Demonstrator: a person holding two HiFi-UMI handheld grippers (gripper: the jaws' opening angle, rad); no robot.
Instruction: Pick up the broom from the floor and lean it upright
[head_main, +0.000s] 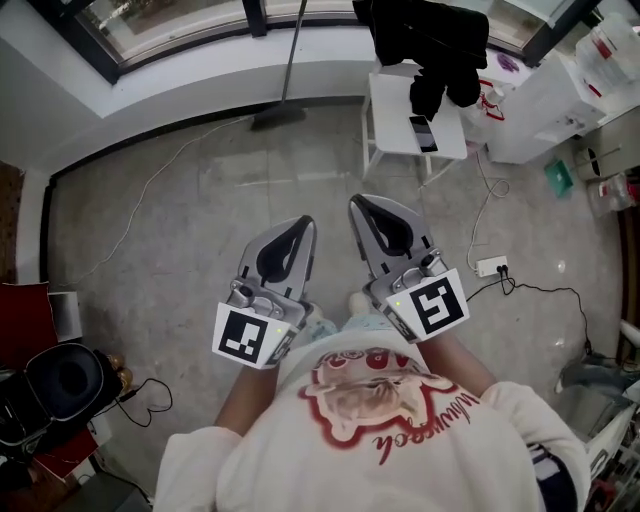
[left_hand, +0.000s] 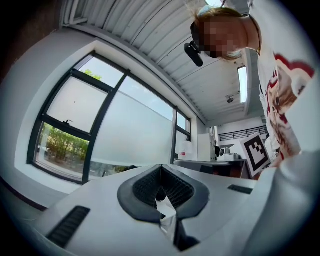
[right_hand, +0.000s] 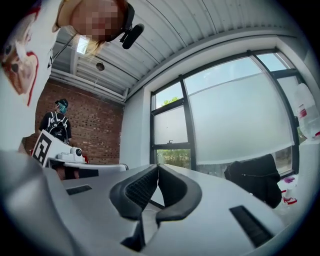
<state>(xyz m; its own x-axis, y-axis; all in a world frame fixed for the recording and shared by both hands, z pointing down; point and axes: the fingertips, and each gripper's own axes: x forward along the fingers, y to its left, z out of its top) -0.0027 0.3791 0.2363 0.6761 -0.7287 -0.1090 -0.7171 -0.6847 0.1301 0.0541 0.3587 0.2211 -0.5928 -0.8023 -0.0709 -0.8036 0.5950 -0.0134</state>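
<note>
In the head view the broom stands upright at the far wall: its thin grey handle (head_main: 291, 55) leans against the window and its dark head (head_main: 277, 118) rests on the floor by the sill. Both grippers are held close to the person's chest, well back from the broom and pointing toward it. My left gripper (head_main: 305, 222) is shut with nothing in it, and its tips meet in the left gripper view (left_hand: 161, 167). My right gripper (head_main: 357, 203) is beside it, also shut and empty, with its jaws closed in the right gripper view (right_hand: 157, 167).
A small white table (head_main: 390, 110) with a phone (head_main: 423, 133) and a black garment (head_main: 430, 40) stands just right of the broom. A power strip (head_main: 491, 267) and cables lie on the floor at right, a thin cord (head_main: 150, 190) at left. A black bag (head_main: 55, 385) sits at lower left.
</note>
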